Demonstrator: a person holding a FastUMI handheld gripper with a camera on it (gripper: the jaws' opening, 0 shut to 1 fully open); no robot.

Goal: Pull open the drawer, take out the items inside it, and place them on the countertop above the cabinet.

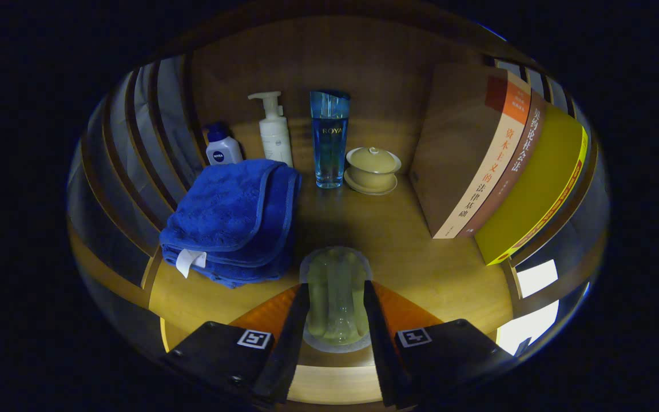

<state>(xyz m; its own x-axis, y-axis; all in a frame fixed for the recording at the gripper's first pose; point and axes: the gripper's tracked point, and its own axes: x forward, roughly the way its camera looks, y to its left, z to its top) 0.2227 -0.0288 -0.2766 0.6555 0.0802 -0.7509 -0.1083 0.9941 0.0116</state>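
Note:
A clear, greenish ribbed glass point(336, 269) sits between my two fingers, which press on its sides. My gripper point(336, 286) is shut on it, low over the wooden countertop point(421, 269). I cannot tell whether the glass rests on the wood. Just ahead of the fingers to the left lies a folded blue towel point(232, 217).
Along the back wall stand a small blue-capped bottle point(222, 147), a white pump bottle point(275, 131), a tall blue glass bottle point(329, 140) and a yellow lidded tea bowl point(372, 169) on a saucer. Leaning books point(478, 160) fill the right side. Bare wood lies between towel and books.

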